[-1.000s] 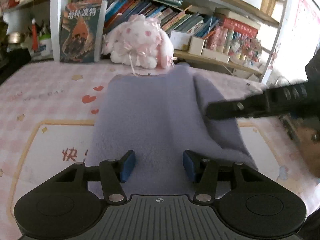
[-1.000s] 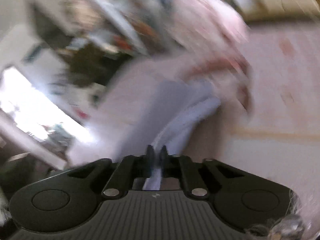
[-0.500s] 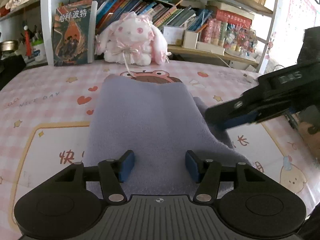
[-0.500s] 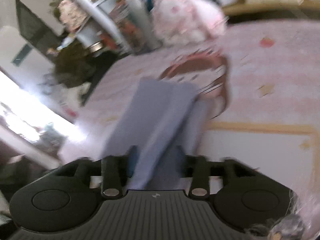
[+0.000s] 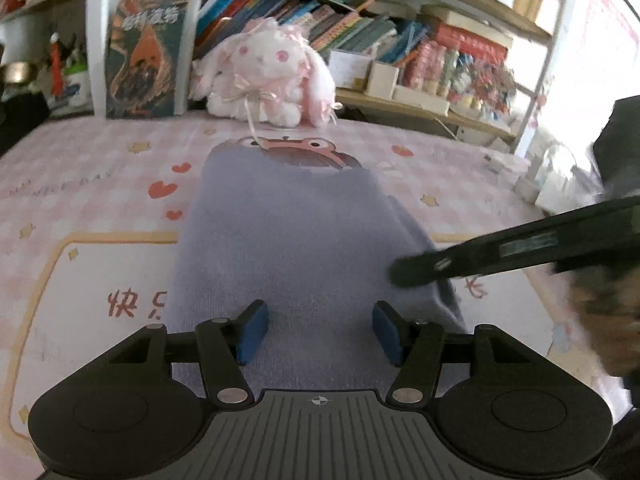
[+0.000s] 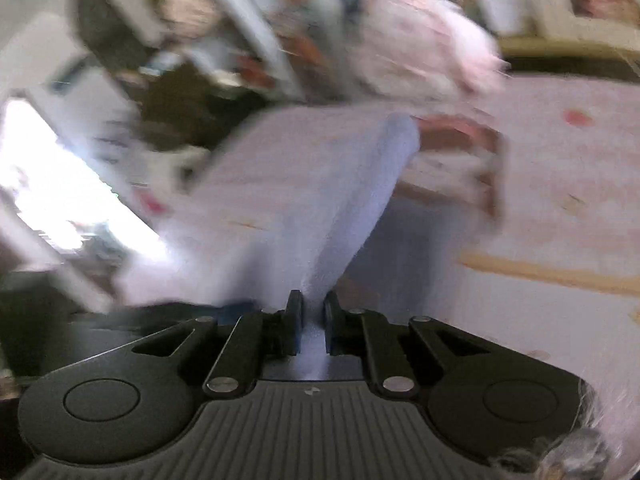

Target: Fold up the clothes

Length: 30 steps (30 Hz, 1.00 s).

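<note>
The left gripper (image 5: 316, 330) hangs low over the near end of the lavender garment (image 5: 288, 240), its blue pads (image 5: 251, 332) set well apart with only flat cloth showing between them and nothing pinched. The surface under it is a pink checked bedcover (image 5: 80, 184) printed with red hearts, small stars, a cream panel edged in yellow with red characters, and a brown cartoon frog (image 5: 304, 152) that peeks out from beyond the garment's far edge.

At the back left of the room a dark-covered book (image 5: 146, 56) stands upright against a white shelf post (image 5: 98, 36). To its right a pink and white plush rabbit (image 5: 264, 76) sits at the head of the bedcover, and behind it a row of books (image 5: 304, 16) leans along the shelf. Further right come small boxes and packets on a lower wooden shelf (image 5: 420, 108).

The garment lies as a long strip in the middle of the bedcover, its long axis running from the left gripper straight away toward the rabbit, narrowing with distance. Its right edge is raised in a fold.

The right gripper (image 6: 312, 320) reaches in from the right in the left wrist view and has its jaws nearly together, clamped on that raised right edge of the garment; the right wrist view is blurred.
</note>
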Available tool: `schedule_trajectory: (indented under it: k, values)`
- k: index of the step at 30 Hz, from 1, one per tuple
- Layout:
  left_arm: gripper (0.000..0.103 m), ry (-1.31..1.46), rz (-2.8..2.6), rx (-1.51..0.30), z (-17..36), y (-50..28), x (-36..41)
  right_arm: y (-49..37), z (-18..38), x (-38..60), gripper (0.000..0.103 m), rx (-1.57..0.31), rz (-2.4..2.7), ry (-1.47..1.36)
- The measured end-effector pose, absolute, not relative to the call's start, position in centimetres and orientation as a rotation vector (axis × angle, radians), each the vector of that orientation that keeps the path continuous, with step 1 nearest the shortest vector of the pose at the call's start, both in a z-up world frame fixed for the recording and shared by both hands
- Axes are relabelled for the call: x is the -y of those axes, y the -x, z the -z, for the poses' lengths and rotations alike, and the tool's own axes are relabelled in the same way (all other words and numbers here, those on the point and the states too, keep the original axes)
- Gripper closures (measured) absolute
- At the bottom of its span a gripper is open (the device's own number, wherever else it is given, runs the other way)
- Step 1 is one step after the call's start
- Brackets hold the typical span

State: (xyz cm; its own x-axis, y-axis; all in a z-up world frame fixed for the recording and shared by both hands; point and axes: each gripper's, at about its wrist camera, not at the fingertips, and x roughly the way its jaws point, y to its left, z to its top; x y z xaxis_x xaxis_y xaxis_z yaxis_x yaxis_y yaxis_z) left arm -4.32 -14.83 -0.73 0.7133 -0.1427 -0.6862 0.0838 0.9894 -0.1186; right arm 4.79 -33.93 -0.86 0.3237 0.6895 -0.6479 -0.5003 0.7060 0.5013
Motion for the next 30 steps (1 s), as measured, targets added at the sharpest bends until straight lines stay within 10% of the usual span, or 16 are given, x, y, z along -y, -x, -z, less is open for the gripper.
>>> schedule_trajectory:
  k: [11, 21, 30]
  values:
    - [0.042, 0.068, 0.096, -0.76, 0.1, 4.4, 15.2, -5.6, 2.2, 33.9, 0.091, -1.01, -0.724, -0.246]
    - [0.039, 0.121, 0.118, -0.695, -2.6, 6.6, 13.3, -1.3, -1.8, 35.0, 0.046, -0.893, -0.633, -0.065]
    - [0.037, -0.02, 0.132, -0.794, -2.8, 7.9, 12.0, 3.2, -1.9, 33.1, 0.027, -0.886, -0.397, 0.006]
